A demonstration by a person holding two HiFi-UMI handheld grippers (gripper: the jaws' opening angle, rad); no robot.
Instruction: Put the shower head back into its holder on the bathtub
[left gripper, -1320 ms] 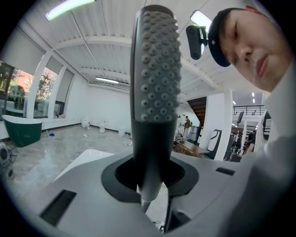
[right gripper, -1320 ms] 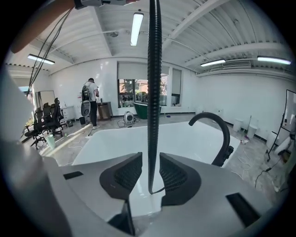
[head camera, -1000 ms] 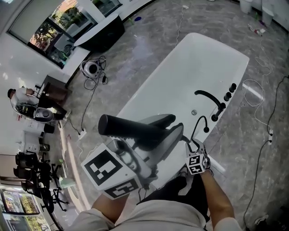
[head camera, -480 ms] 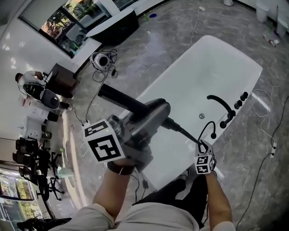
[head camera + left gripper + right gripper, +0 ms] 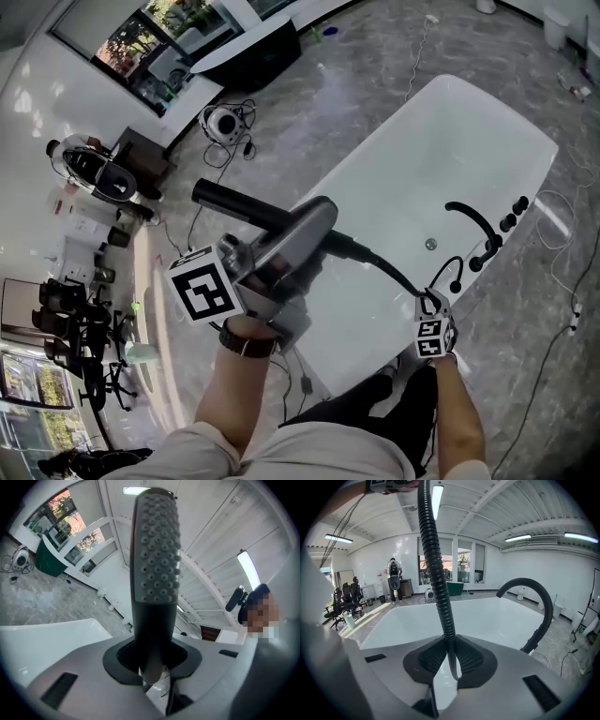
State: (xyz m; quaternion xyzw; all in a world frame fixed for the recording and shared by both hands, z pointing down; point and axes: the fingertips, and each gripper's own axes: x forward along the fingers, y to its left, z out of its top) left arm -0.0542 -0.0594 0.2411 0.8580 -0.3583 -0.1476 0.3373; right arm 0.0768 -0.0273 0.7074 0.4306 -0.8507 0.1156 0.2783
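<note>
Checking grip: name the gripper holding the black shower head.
The left gripper, shut on the studded black shower head; the right gripper pinches only ribbed black hose.

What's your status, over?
Left hand-held gripper shut on shower head. Right hand-held gripper shut on hose. Head not yet docked at bathtub. No obstruction seen.

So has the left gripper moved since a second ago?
Yes. In the head view the left gripper with the shower head has shifted leftward, away from the black faucet on the bathtub.

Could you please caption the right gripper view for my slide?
Right tool grips the black shower hose, with the white bathtub beyond.
</note>
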